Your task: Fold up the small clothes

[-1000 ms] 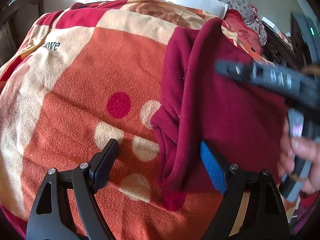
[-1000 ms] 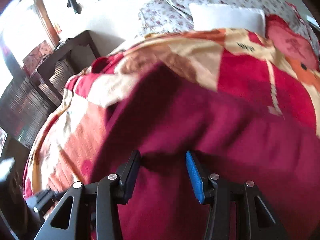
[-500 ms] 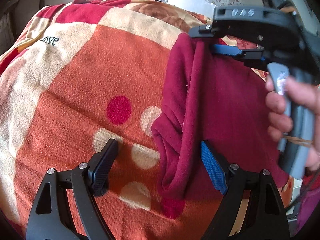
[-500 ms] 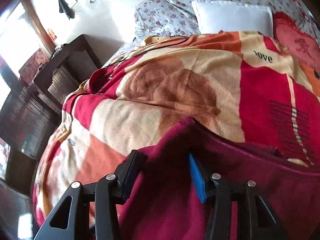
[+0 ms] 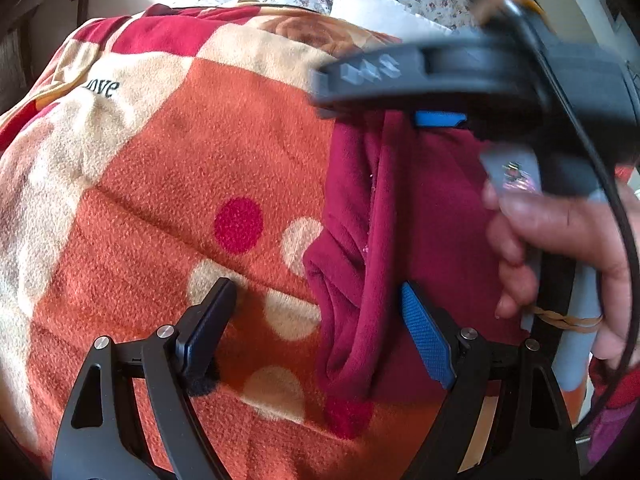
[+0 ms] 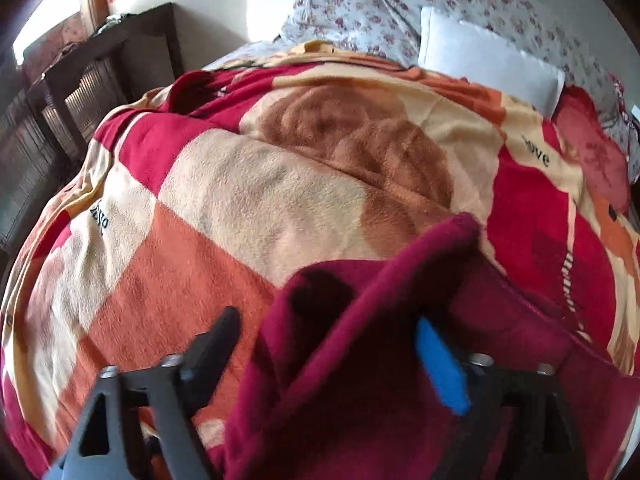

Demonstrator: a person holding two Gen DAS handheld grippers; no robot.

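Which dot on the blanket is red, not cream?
The round dot in the orange patch of the blanket, above and left of the others. It alone is deep red; the dots around it are cream.

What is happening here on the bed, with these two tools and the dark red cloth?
A person is folding a maroon garment that lies on a patterned blanket. The right gripper, held in the person's hand, is at the garment's far edge; its fingers have just been opening, with a fold of cloth between them. The left gripper is open over the near edge and grips nothing.
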